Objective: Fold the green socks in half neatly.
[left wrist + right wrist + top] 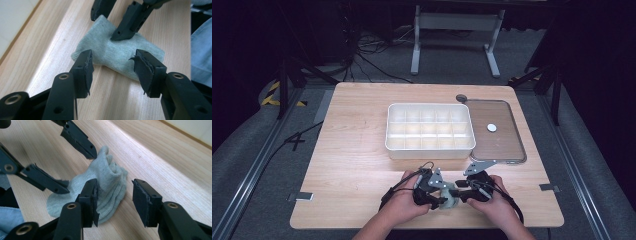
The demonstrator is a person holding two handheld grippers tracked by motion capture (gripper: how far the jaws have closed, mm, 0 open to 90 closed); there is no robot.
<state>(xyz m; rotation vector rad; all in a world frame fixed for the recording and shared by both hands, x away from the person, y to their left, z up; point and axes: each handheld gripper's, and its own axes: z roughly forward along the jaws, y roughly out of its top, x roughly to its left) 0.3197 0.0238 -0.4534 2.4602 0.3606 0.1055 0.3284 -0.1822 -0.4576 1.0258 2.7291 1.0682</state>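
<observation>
Your two grippers meet over a small grey-green sock [117,53] lying flat on the bench [357,165], near its front edge. The left gripper [113,66] has its fingers released, straddling one end of the sock without pressing it. The right gripper [113,192] is also released, one finger [90,195] resting against the bunched cuff end. To fold it well, I judge you should pinch one end while pinning the other. The high view adds a white divided tray [430,131] and its lid [497,131] beyond your fingers.
</observation>
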